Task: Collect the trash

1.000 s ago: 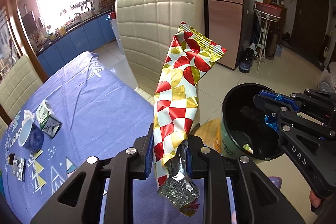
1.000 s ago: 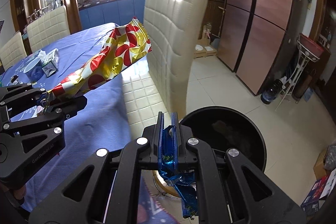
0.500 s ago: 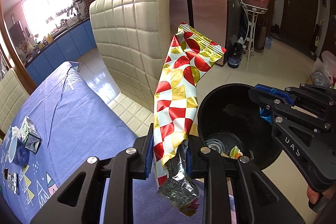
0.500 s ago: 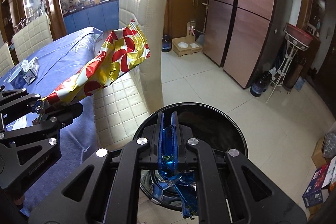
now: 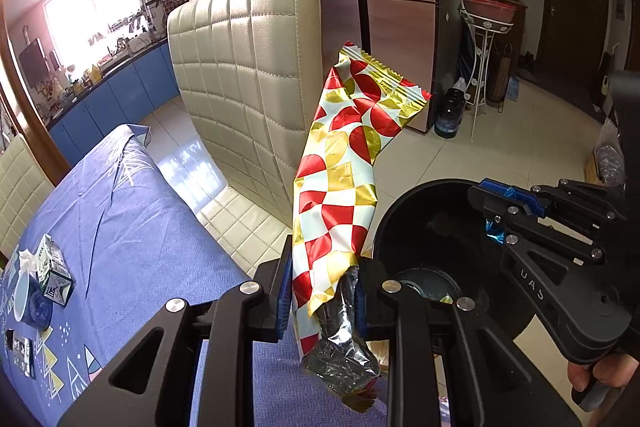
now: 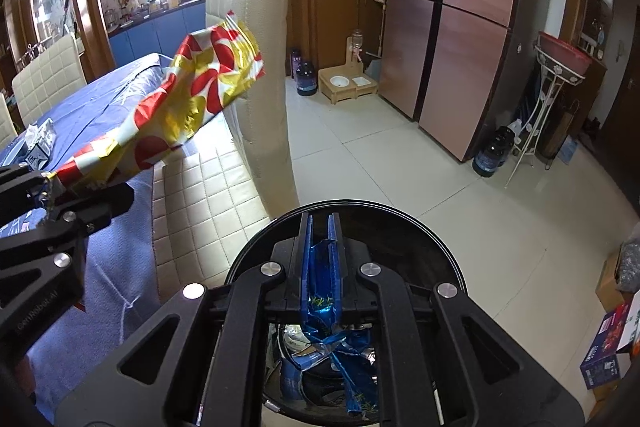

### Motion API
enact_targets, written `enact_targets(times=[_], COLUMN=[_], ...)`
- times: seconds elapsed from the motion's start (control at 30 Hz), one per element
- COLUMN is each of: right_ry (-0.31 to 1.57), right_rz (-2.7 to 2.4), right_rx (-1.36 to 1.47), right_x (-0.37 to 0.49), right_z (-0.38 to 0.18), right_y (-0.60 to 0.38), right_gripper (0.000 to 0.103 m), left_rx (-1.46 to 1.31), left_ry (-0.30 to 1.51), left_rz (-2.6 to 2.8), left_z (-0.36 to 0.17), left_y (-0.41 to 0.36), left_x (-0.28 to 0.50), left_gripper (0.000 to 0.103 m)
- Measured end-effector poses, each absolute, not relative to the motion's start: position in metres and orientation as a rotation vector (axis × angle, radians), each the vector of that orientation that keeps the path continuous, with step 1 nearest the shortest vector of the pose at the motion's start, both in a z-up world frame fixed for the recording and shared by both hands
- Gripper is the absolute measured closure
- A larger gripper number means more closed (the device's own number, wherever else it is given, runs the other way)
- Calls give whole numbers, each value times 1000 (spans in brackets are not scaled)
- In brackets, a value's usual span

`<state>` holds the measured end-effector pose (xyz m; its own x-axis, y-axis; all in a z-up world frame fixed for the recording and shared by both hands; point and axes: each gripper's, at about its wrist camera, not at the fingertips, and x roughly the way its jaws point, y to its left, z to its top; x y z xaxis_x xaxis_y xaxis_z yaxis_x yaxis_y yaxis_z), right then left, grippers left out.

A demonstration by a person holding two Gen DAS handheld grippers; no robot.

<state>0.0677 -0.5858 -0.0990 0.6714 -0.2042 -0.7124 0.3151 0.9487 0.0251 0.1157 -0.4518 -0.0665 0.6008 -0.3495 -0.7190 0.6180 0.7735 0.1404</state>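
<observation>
Two wrappers (image 5: 340,195) (image 6: 320,279) pinched between gripper pads.

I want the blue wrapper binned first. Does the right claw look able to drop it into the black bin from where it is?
Probably yes. The right claw hangs over the black bin mouth, the blue wrapper dangling inside the rim, nothing between them.

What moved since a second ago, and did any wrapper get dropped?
Both grippers swung toward the black bin; the right gripper now hangs over its opening. Nothing dropped: it still pinches the blue wrapper, and the left gripper still holds the red-and-gold wrapper.
</observation>
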Motion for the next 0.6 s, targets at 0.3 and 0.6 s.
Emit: enact_targets(times=[0.3,0.6], right_ry=[844,786], right_rz=[-352,-410], right_rx=[124,92], right_x=[73,55], right_z=[-112,-107], right_y=[-590,-589], right_gripper=[45,3], left_rx=[403,404], left_ry=[734,735], left_rz=[-573,-574], left_z=[-68,-66], left_y=[-456,-460], left_x=[114,111], left_gripper=[80,80])
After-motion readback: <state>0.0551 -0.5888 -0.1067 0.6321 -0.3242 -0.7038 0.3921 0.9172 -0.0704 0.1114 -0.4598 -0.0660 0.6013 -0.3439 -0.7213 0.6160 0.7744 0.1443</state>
